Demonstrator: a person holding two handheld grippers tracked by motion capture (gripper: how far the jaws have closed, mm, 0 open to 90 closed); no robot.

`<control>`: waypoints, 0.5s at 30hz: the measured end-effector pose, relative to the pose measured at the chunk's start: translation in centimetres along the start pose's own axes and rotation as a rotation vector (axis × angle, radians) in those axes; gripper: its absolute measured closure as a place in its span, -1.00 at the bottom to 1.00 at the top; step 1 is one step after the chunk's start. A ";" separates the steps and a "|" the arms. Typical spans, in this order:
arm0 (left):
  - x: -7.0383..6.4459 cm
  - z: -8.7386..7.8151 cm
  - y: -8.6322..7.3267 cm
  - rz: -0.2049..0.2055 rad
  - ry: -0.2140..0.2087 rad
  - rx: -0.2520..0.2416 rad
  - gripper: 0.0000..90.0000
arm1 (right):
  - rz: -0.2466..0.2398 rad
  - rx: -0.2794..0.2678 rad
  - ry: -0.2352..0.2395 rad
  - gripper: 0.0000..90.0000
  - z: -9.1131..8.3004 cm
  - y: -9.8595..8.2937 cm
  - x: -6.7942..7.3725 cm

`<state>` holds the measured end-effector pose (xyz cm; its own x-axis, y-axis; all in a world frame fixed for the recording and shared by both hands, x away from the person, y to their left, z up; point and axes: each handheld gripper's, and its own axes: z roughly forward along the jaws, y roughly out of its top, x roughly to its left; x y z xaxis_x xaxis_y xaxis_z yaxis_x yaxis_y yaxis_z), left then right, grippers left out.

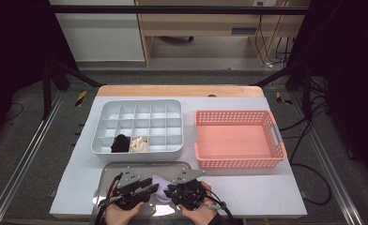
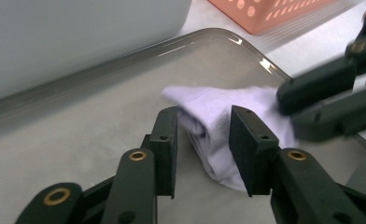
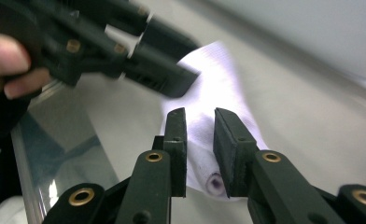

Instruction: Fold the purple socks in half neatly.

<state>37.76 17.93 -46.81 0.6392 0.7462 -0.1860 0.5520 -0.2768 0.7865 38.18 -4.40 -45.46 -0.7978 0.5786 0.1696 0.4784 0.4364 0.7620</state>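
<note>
High view: I see both of my grippers low over the metal tray (image 1: 108, 174) at the near table edge, with the pale lilac sock (image 1: 159, 183) lying on the tray between them.
Left gripper: my left gripper (image 1: 143, 191) sits just left of the sock; in the left gripper view (image 2: 203, 148) its jaws stand partly apart, straddling the folded end of the sock (image 2: 214, 116). I cannot tell whether the pads press the cloth.
Right gripper: my right gripper (image 1: 172, 192) is just right of the sock; in the right gripper view (image 3: 200, 150) its jaws are narrow, with a fold of the sock (image 3: 209, 93) between them, so I read it as pinching the cloth.
Sock: white-lilac, folded or rolled, resting on the tray floor; its rolled end faces the right gripper's camera.
Divided organizer: the grey compartment box (image 1: 140, 108) stands beyond the tray, touching or just beside its far rim; a black sock (image 1: 120, 143) and a cream sock (image 1: 138, 144) fill two neighbouring cells of its near row.
Basket: the pink slotted basket (image 1: 238, 119) stands right of the organizer, apart from it.
</note>
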 end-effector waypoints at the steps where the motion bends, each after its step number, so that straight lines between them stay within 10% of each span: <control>1: -0.1 0.0 0.0 -0.005 0.000 -0.004 0.33 | 0.010 -0.015 -0.019 0.68 -0.4 0.0 -0.3; 15: -0.2 1.0 -0.2 -0.025 0.002 0.000 -0.12 | 0.090 -0.039 -0.079 0.70 -0.9 -1.4 -1.9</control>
<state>38.04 17.23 -47.49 0.6243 0.7539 -0.2047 0.5676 -0.2578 0.7819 38.74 -6.70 -46.27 -0.7203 0.6671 0.1900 0.5311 0.3543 0.7696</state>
